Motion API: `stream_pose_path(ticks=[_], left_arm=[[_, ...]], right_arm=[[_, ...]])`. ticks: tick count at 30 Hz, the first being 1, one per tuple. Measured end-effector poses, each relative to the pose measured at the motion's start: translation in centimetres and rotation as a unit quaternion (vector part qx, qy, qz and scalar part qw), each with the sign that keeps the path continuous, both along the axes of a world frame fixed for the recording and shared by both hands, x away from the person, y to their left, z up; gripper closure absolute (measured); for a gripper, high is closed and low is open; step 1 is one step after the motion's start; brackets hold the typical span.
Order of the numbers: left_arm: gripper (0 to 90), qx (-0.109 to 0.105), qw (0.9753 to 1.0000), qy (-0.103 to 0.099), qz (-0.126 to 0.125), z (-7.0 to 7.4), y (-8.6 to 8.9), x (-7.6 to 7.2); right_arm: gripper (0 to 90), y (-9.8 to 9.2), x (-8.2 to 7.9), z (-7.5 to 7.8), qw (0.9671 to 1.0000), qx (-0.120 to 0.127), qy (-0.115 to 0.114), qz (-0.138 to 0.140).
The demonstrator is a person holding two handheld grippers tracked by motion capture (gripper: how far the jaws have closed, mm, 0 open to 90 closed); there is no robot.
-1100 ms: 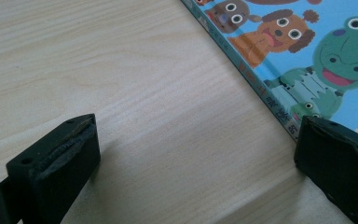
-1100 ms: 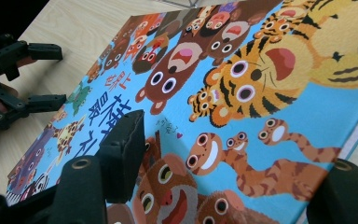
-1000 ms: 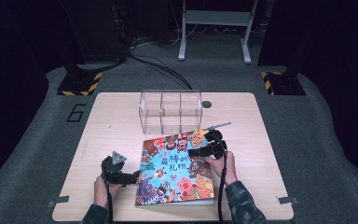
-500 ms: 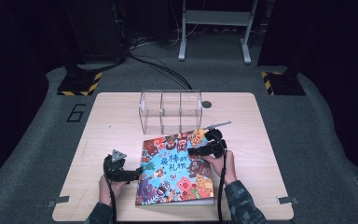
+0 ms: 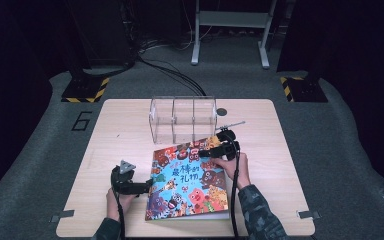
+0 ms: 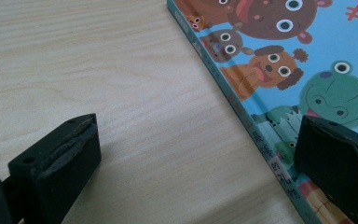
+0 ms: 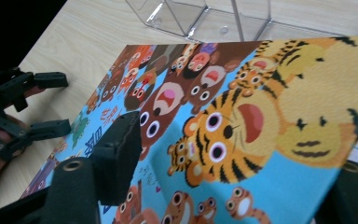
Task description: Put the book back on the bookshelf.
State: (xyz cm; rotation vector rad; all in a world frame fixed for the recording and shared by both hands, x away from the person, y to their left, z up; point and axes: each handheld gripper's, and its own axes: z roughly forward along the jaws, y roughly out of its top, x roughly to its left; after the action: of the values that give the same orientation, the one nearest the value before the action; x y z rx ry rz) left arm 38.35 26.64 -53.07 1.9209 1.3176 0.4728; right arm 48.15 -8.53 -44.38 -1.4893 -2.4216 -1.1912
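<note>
High view first: the picture book [image 5: 190,182] is lying on the wooden table [image 5: 120,130], low and centre in the frame, its top edge sitting just in front of the clear acrylic organizer [image 5: 182,118]. The left gripper [image 5: 145,187] is resting at the book's left edge, lower left of centre, its jaws pointing toward the spine. The right gripper [image 5: 202,152] is reaching in from the right over the book's upper right corner, with the hand [image 5: 231,167] behind it lying on the cover.

Over to the left gripper view: the jaws are standing wide apart, released, gripping nothing. One jaw is sitting low on the bare wood at the lower left of the frame, the other is hovering over the cover at the lower right. The book's spine is running diagonally between them, from the top centre down to the lower right.

Now the right gripper view: the book's corner is tilting up off the table, the cover spreading across the frame. One jaw is pressing on top of the cover at lower left, the other is sitting under the raised edge at lower right, so this gripper is clamping the book. The organizer is standing along the top of the frame, and the left gripper is showing at the far left with its jaws spread.
</note>
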Motion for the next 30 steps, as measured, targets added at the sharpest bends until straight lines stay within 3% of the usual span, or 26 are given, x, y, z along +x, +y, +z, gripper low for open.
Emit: stream_pose_path(ticks=[3,9,13,16,21,22,30], left_arm=[[0.2,-0.003,1.0,0.001,0.001,0.0,0.0,-0.01],[0.5,-0.003,1.0,0.001,0.0,0.0,0.02,-0.01],[0.5,0.001,1.0,0.0,-0.003,0.02,0.1,0.03],[0.7,0.0,1.0,0.0,-0.004,0.02,0.13,0.03],[0.9,0.0,1.0,0.0,-0.004,0.02,0.14,0.02],[0.9,0.001,0.9999,0.007,-0.008,0.14,0.21,0.01],[0.9,-0.002,1.0,0.002,-0.004,0.07,0.13,0.03]], right_arm=[[43.6,0.05,0.15,0.23,1.0,-0.002,-0.007,-0.006],[48.8,-0.19,0.33,0.22,0.9998,0.014,-0.01,-0.008],[51.0,-0.34,0.39,0.15,0.9996,0.025,0.001,-0.011],[55.2,-0.38,0.6,-0.03,0.9986,0.05,0.013,-0.007],[58.9,-0.37,0.78,-0.06,0.9978,0.065,0.011,0.002],[58.9,-0.37,0.78,-0.06,0.9978,0.065,0.011,0.002],[60.7,-0.26,0.58,0.18,0.9977,0.066,-0.008,0.012]])
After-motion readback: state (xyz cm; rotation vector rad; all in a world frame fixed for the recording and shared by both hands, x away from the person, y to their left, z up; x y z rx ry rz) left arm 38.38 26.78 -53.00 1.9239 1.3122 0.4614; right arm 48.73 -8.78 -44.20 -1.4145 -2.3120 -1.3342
